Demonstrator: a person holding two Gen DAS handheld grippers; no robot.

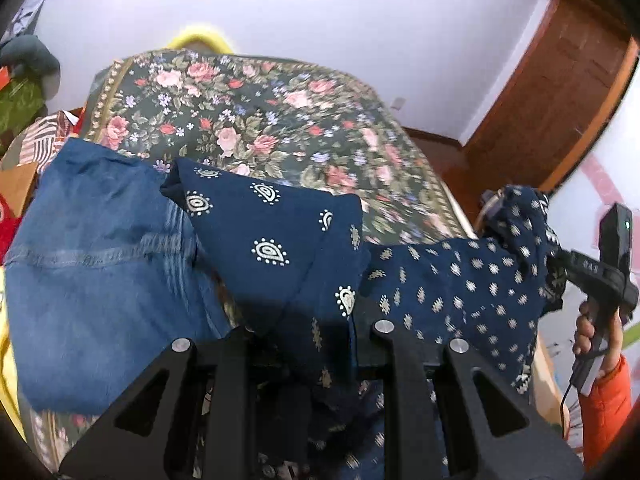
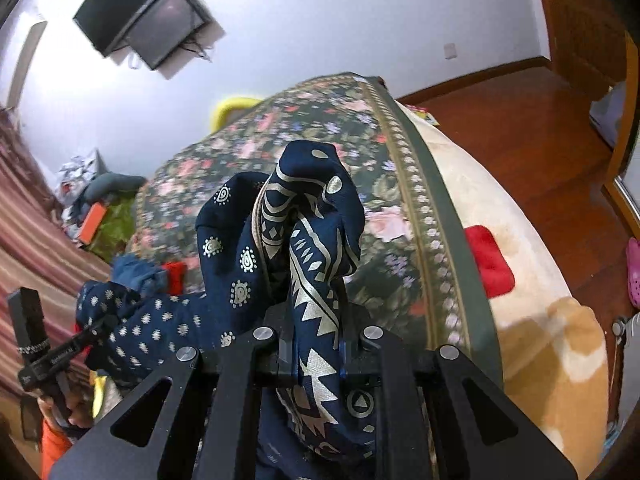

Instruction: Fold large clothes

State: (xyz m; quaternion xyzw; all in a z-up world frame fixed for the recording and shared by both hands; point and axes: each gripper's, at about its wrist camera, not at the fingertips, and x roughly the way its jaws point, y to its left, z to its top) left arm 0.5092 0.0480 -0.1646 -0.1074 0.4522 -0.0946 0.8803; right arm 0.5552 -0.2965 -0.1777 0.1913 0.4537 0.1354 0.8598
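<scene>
A large navy garment [image 1: 280, 240] printed with silver motifs hangs stretched between both grippers above the bed. In the left wrist view my left gripper [image 1: 312, 344] is shut on one bunched end, and the cloth drapes over and hides its fingertips. At the right edge my right gripper [image 1: 504, 208] pinches the other end, held by a hand [image 1: 592, 332] in an orange sleeve. In the right wrist view my right gripper [image 2: 316, 340] is shut on the garment's silver-bordered edge [image 2: 312, 248], which rises in a twisted bunch. The left gripper [image 2: 100, 312] shows at the left with cloth gathered in it.
A blue denim garment [image 1: 100, 260] lies on the bed at the left. A floral bedspread [image 2: 400, 200] covers the bed, with a cream blanket [image 2: 520, 208] over its right side. Wooden floor [image 2: 500, 120] and a wooden door [image 1: 560, 100] lie to the right. Clutter [image 1: 24, 92] is piled at the far left.
</scene>
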